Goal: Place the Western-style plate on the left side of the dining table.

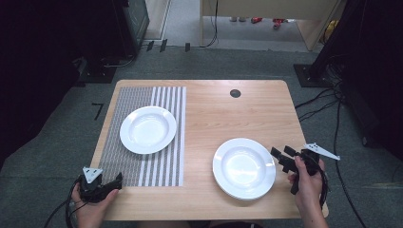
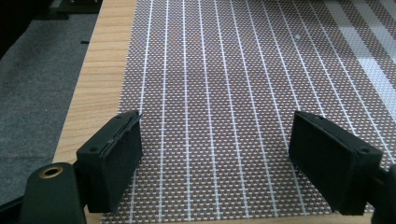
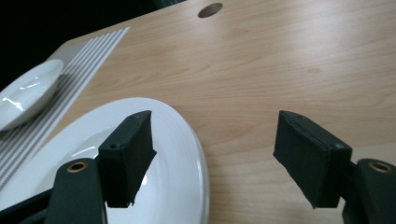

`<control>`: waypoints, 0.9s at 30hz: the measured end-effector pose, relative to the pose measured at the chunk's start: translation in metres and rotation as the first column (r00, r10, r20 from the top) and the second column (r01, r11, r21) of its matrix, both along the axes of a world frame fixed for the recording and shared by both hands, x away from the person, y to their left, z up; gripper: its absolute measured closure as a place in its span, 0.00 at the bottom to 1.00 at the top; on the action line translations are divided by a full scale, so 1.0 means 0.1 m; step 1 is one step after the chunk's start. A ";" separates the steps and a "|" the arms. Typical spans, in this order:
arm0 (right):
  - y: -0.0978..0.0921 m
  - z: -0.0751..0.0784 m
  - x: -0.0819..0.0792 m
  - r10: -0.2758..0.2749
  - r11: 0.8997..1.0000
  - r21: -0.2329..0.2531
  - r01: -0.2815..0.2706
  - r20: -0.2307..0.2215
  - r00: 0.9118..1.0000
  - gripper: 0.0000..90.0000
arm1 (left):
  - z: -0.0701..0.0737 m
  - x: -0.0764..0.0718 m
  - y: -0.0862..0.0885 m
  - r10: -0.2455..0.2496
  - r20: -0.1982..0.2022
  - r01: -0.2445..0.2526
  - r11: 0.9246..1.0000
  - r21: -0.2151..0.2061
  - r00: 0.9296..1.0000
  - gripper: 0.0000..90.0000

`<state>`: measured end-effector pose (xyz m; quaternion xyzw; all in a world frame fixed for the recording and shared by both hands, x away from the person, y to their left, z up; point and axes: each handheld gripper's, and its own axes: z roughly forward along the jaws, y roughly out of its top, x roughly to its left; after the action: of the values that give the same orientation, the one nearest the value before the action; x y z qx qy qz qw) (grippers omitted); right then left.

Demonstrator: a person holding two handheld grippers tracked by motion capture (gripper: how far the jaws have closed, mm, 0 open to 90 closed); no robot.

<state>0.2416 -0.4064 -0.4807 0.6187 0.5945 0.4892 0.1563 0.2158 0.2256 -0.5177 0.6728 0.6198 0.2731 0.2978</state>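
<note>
A white deep plate point(image 1: 148, 129) sits on the grey striped placemat point(image 1: 142, 161) at the table's left. A second white plate point(image 1: 244, 167) lies on the bare wood at the front right; I cannot tell whether another plate lies under it. My left gripper point(image 1: 117, 180) is open at the placemat's front left corner, its jaws low over the weave point(image 2: 217, 126) with nothing between them. My right gripper point(image 1: 281, 152) is open just right of the near plate. Its left jaw hangs over that plate's rim point(image 3: 184, 140), and its right jaw is over bare wood.
The wooden table point(image 1: 228, 114) has a round cable hole point(image 1: 235, 93) at the back centre. The far plate point(image 3: 28, 91) and placemat stripes point(image 3: 88, 53) lie beyond the right gripper. Grey carpet, cables and dark equipment stands surround the table.
</note>
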 end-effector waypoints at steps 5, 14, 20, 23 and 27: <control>-0.11 -0.07 -0.09 -0.026 0.999 -0.043 0.026 -0.014 1.000 0.32 | 0.00 0.00 0.00 0.000 0.002 0.000 1.000 0.000 1.000 0.19; -0.30 -0.24 -0.25 -0.066 0.995 -0.079 0.061 -0.068 0.995 0.31 | 0.00 0.00 0.00 -0.001 0.002 0.001 1.000 0.000 1.000 0.19; -0.41 -0.31 -0.34 -0.091 0.992 -0.094 0.082 -0.093 0.991 0.31 | 0.00 0.00 0.00 -0.002 0.003 0.002 1.000 0.000 1.000 0.19; -0.45 -0.33 -0.37 -0.097 0.991 -0.102 0.087 -0.095 0.991 0.31 | 0.00 0.00 0.00 -0.001 0.003 0.001 1.000 0.000 1.000 0.19; -0.50 -0.36 -0.43 -0.112 0.988 -0.114 0.100 -0.103 0.988 0.31 | 0.00 0.00 0.00 -0.002 0.003 0.002 1.000 0.000 1.000 0.19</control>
<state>0.1986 -0.4568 -0.5162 0.6660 0.5940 0.4126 0.1826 0.2157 0.2257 -0.5179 0.6729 0.6189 0.2736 0.2990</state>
